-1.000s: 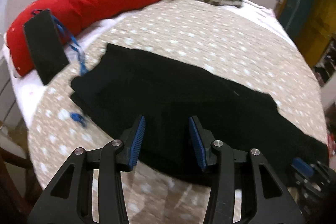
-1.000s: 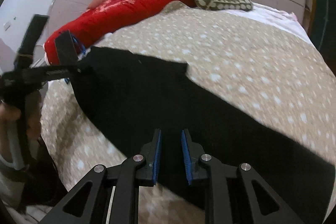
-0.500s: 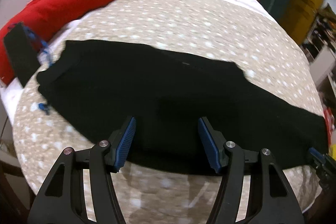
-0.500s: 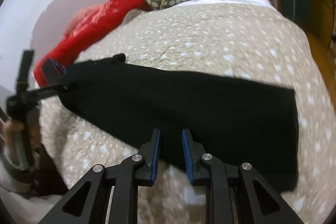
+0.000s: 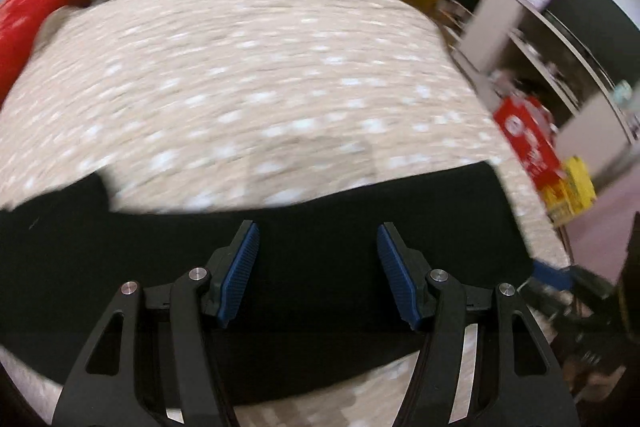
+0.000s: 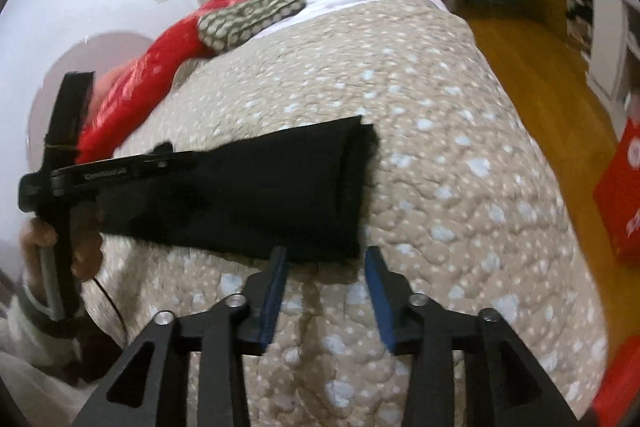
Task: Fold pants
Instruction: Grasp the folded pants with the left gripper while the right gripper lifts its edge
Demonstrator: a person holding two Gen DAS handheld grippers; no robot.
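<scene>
Black pants [image 5: 320, 291] lie flat in a long strip along the near edge of the bed. My left gripper [image 5: 316, 239] is open wide and empty, hovering over the pants' leg part. In the right wrist view the pants [image 6: 248, 195] end in a hem at the right. My right gripper [image 6: 326, 259] is open and empty, just at the near edge of that hem corner. The left gripper [image 6: 120, 167] shows there held in a hand at the left, over the pants.
The bed has a beige spotted quilt [image 5: 256, 75] [image 6: 440, 187]. A red blanket [image 6: 160, 67] and a dotted cushion [image 6: 248, 15] lie at the far end. Red boxes [image 5: 528, 135] and shelves stand on the floor to the right of the bed.
Both grippers have swung right along the pants towards the hem. My right gripper has opened from nearly shut. My left gripper has opened a little wider.
</scene>
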